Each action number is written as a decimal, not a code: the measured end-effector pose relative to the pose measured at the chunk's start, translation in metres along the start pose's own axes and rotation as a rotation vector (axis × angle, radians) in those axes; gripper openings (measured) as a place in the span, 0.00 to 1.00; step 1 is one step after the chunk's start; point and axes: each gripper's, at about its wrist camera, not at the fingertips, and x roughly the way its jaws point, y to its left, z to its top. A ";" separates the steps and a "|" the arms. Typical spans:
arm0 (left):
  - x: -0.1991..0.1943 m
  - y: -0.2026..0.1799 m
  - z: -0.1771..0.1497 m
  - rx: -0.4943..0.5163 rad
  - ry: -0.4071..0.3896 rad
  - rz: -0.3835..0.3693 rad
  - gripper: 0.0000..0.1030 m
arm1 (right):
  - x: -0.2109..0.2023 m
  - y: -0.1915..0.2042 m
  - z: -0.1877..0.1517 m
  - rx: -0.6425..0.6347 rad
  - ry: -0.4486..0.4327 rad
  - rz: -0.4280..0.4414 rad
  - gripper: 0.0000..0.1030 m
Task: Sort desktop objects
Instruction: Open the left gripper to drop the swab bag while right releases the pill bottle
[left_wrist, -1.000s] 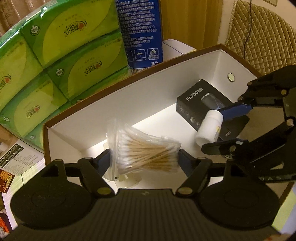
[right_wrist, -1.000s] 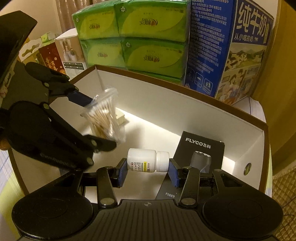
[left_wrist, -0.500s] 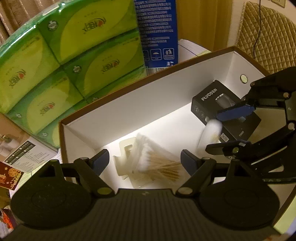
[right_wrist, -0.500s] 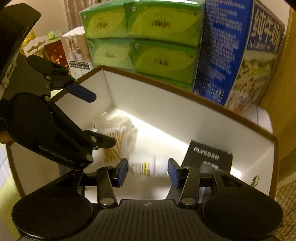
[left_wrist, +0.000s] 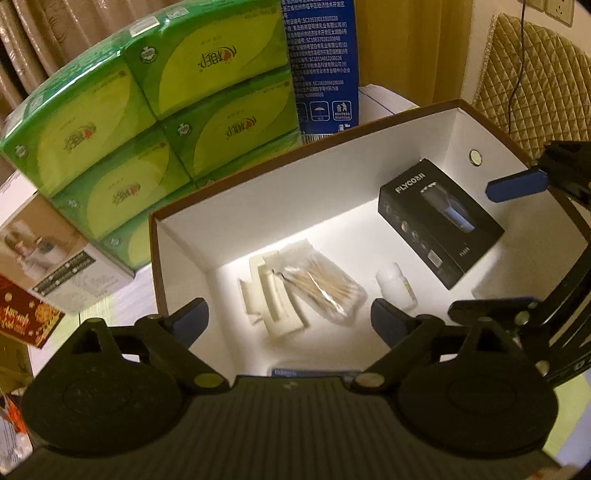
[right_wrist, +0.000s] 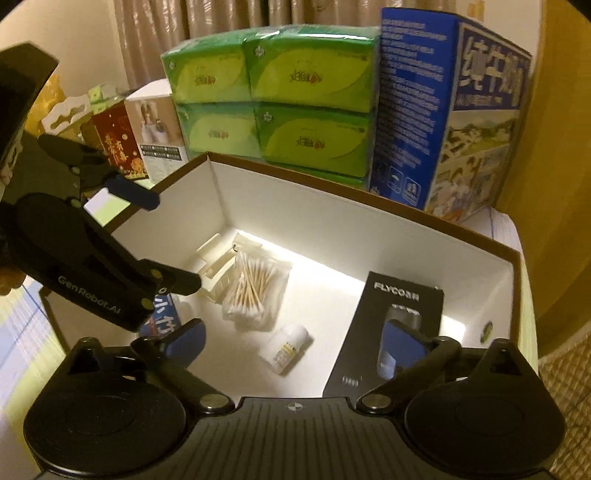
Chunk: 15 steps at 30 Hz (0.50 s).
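Both grippers have just sprung wide and hold nothing: left gripper (left_wrist: 288, 319), right gripper (right_wrist: 293, 345). The swab bag (left_wrist: 325, 291) and white bottle (right_wrist: 284, 349) lie on the floor of the white box (left_wrist: 295, 192), beside a black carton (right_wrist: 391, 325) and cream plastic bits (left_wrist: 269, 299). Something blue (right_wrist: 166, 317), maybe a packet, hides behind the left gripper. Green tissue packs (right_wrist: 277, 99) crowd behind.

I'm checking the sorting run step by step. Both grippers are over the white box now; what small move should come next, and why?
Probably lift both grippers clear of the box. The left gripper and right gripper have just been opening and hold nothing; the cotton swab bag and the small white bottle lie on the box floor beside the black FLYCO box.
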 end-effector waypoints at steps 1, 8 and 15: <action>-0.003 -0.001 -0.002 -0.007 0.002 0.001 0.92 | -0.005 0.000 -0.001 0.012 -0.003 0.007 0.98; -0.033 -0.005 -0.014 -0.054 -0.027 0.028 0.95 | -0.035 0.003 -0.011 0.077 -0.035 -0.002 0.98; -0.067 -0.010 -0.026 -0.112 -0.053 0.031 0.95 | -0.058 0.007 -0.024 0.125 -0.034 -0.036 0.98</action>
